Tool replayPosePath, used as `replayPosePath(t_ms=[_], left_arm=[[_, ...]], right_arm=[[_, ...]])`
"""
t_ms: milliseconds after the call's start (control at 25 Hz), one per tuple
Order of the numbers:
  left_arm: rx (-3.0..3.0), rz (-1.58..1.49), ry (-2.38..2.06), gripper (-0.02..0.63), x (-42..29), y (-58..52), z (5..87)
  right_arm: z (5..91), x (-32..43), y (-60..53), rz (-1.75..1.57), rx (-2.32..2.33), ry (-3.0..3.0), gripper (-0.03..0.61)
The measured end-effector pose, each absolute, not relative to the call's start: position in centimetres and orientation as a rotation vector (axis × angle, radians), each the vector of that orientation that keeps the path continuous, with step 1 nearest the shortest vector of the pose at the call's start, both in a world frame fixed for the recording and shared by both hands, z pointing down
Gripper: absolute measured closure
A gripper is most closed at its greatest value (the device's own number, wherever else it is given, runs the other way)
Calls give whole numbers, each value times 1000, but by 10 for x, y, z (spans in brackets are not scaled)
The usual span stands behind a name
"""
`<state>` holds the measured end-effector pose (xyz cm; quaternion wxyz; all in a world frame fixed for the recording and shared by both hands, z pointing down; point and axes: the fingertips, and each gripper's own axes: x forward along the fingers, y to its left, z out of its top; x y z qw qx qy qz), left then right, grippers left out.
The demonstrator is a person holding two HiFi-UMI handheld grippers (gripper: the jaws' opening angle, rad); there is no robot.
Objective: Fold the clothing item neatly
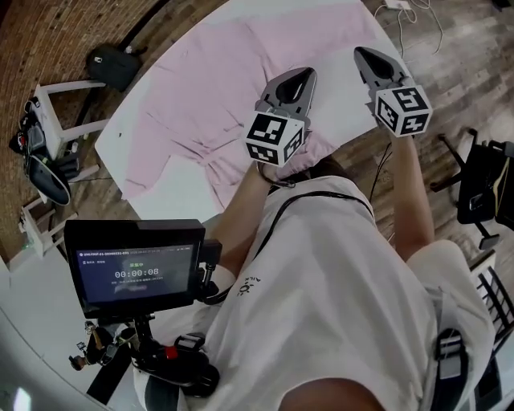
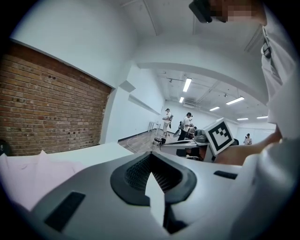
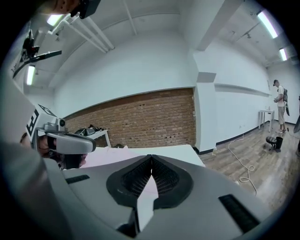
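Note:
A pink shirt (image 1: 233, 88) lies spread flat on the white table (image 1: 189, 189), collar end toward the near edge. My left gripper (image 1: 307, 74) hovers above the shirt's near right part, shut with nothing between its jaws. My right gripper (image 1: 360, 51) is held further right, over the table's right edge, also shut and empty. In the left gripper view the jaws of the left gripper (image 2: 151, 155) meet, with the shirt (image 2: 28, 180) low at the left. In the right gripper view the right gripper (image 3: 151, 158) is closed, and pink cloth (image 3: 105, 157) shows beyond it.
A black monitor (image 1: 132, 269) on a stand sits close below me at the left. White side tables with gear (image 1: 52, 112) and a black bag (image 1: 112, 64) stand left of the table. A black chair (image 1: 482, 189) is at the right. A white cable (image 1: 418, 16) lies on the wooden floor.

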<state>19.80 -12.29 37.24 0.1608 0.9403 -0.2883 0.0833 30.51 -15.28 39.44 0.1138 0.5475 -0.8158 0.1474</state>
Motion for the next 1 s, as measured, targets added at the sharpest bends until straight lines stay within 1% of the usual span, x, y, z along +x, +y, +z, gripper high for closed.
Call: replayPosePath(t_ms=[360, 1000], left_arm=[[2685, 310, -754, 612, 244, -132, 392], [2672, 401, -624, 612, 282, -129, 418]], right_arm=[[430, 345, -171, 485, 1617, -2343, 575], [495, 388, -190, 602, 1701, -2202, 575]])
